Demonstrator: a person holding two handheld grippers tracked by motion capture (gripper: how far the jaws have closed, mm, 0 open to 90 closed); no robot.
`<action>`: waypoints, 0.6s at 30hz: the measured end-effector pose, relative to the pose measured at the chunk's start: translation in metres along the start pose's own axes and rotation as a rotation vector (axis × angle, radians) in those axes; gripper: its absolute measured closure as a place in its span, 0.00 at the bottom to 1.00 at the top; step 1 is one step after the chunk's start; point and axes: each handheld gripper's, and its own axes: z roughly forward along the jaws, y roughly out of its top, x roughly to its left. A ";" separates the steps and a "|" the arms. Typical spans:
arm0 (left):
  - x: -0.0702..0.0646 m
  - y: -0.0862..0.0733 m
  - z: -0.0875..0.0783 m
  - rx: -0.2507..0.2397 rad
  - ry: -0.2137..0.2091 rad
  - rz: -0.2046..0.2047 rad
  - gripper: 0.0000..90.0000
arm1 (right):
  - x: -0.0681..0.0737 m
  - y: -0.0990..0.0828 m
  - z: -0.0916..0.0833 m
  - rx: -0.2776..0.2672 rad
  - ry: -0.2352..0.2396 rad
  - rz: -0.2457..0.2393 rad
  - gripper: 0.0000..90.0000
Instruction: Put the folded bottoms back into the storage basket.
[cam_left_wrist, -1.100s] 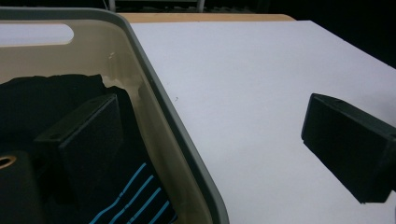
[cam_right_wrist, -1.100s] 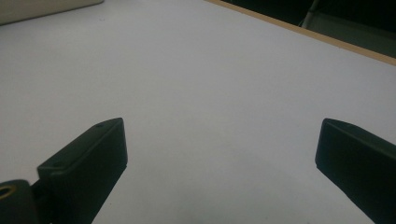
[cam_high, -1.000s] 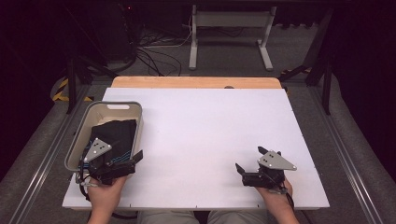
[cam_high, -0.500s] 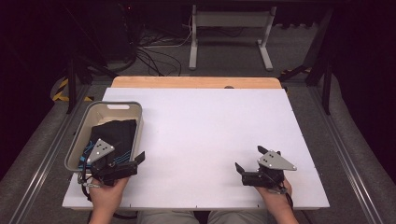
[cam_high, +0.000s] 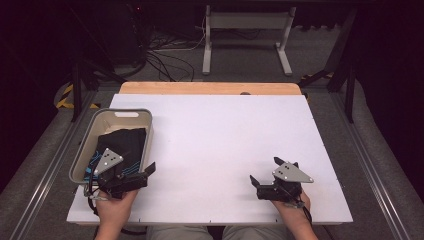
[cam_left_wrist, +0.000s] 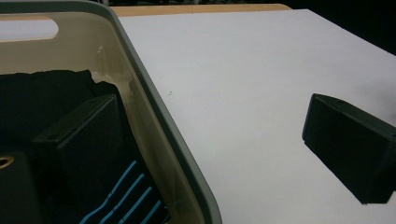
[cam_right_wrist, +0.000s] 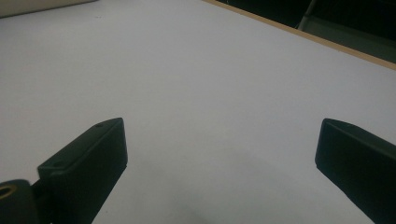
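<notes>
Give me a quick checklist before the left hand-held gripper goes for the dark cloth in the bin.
1. Left hand-held gripper open: ok, jaws stand wide apart in the left gripper view.
2. Jaws lined up on the cloth: not ok, one jaw is inside the bin, the other outside over the table, straddling the wall.
3. Cloth reachable: ok, it lies loose in the bin, blue stripes showing.
4. Right hand-held gripper out of the way: ok, open, low over the table's right side.
5. Anything under the cloth: cannot tell.
</notes>
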 end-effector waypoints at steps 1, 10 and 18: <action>0.000 0.000 0.000 0.000 0.003 0.004 0.07 | 0.000 0.000 0.000 0.000 -0.002 0.001 0.04; 0.000 0.001 0.004 0.014 0.007 0.004 0.07 | -0.003 -0.001 -0.001 0.001 -0.012 0.010 0.04; 0.001 0.001 0.003 0.015 0.004 -0.001 0.08 | -0.003 -0.001 -0.003 0.002 -0.019 0.012 0.04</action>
